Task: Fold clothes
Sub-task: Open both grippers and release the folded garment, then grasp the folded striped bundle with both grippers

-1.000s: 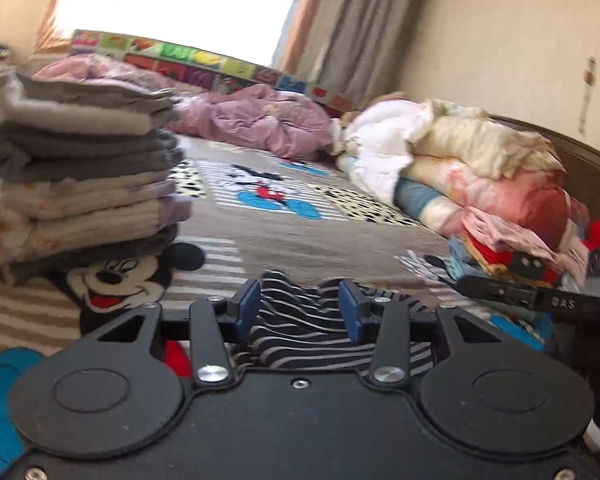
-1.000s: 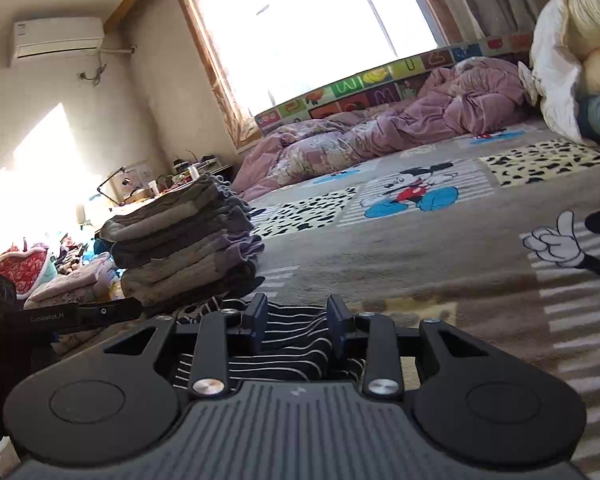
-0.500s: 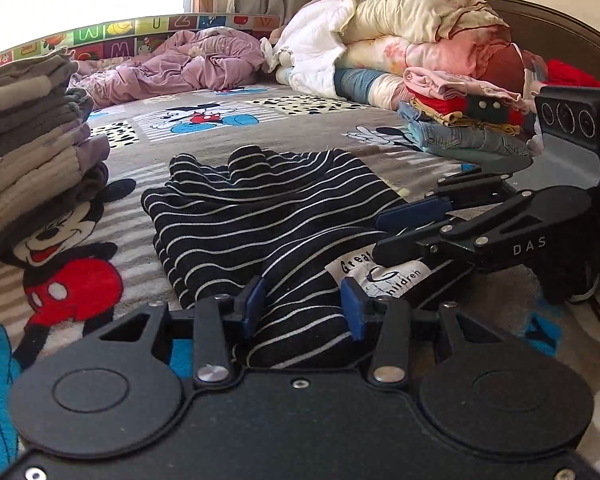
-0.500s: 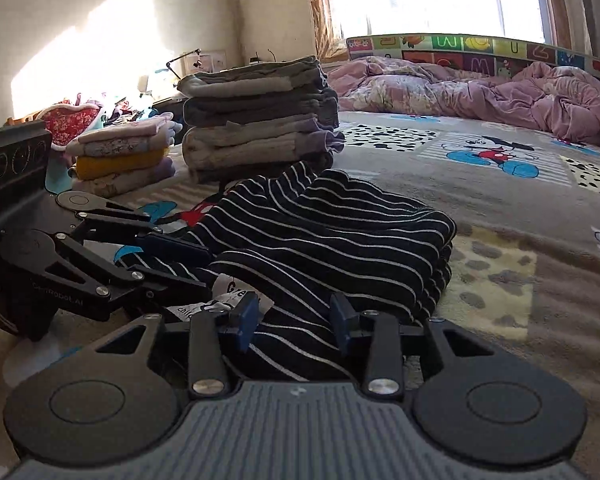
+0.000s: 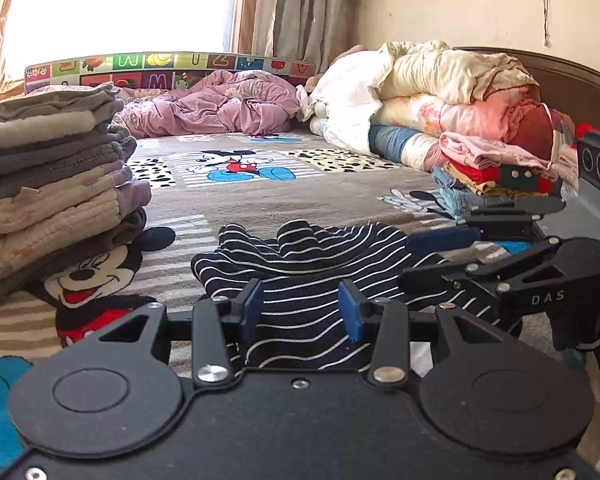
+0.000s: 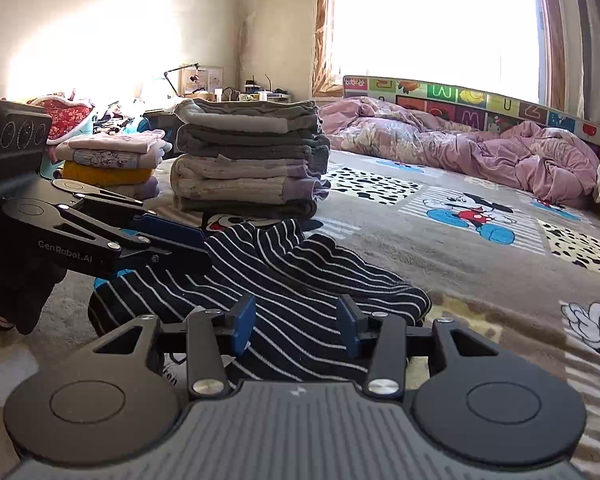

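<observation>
A folded black garment with thin white stripes (image 5: 312, 272) lies on the Mickey Mouse blanket (image 5: 240, 200); it also shows in the right wrist view (image 6: 284, 292). My left gripper (image 5: 300, 310) is open and empty, low over the garment's near edge. My right gripper (image 6: 294, 324) is open and empty over the garment's other side. Each gripper shows in the other's view: the right one (image 5: 480, 256) at the garment's right edge, the left one (image 6: 140, 236) at its left edge.
A tall stack of folded grey and beige clothes (image 6: 248, 160) stands just behind the garment, also in the left wrist view (image 5: 52, 188). A smaller folded pile (image 6: 112, 160) lies beyond. Rolled quilts and folded clothes (image 5: 460, 120) sit right. A crumpled pink quilt (image 5: 228, 108) lies by the window.
Both grippers have drawn back and lowered away from the striped garment, which lies still and folded. Both stay open.
</observation>
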Available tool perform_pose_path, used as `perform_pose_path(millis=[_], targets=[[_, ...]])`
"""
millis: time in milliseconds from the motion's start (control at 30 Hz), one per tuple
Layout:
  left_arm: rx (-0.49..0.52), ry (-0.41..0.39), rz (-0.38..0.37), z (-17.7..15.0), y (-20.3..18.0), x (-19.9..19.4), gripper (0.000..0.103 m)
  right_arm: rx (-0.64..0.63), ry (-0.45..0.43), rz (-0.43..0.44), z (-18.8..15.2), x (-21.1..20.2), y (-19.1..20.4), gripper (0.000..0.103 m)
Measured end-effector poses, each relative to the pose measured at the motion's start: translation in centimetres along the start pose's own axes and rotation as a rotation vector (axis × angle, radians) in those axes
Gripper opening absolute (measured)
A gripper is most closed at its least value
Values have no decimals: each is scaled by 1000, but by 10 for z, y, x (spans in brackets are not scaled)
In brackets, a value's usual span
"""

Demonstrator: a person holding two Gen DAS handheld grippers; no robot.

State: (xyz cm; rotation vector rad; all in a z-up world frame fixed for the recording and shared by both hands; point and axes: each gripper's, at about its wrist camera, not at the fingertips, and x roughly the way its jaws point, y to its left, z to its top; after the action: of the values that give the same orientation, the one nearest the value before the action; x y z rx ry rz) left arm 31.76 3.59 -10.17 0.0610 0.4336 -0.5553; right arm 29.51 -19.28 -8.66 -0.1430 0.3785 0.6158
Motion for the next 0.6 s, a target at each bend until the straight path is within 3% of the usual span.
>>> perform_pose_path(millis=[100, 167, 267, 433, 467, 533, 600], targets=[[-29, 78, -19, -3, 9, 19, 40, 61, 55, -8, -3, 24, -15, 48], [-56, 108, -39, -6, 15, 27, 41, 180, 115, 31, -16, 36, -32, 48], [-59, 126, -41, -6, 15, 31, 41, 219, 112, 53, -18, 37, -39, 47], [-108, 58, -46, -1, 18, 11, 44, 178, 98, 15, -17, 31, -28, 47], [-137, 23, -32, 2, 19, 0, 50, 181, 74, -9, -16, 24, -26, 48], [-248, -3, -22, 1, 29, -17, 61, 234, 29, -55, -15, 7, -27, 54], [-399, -2, -22, -5, 42, -30, 63, 368, 13, -82, -21, -6, -36, 88]])
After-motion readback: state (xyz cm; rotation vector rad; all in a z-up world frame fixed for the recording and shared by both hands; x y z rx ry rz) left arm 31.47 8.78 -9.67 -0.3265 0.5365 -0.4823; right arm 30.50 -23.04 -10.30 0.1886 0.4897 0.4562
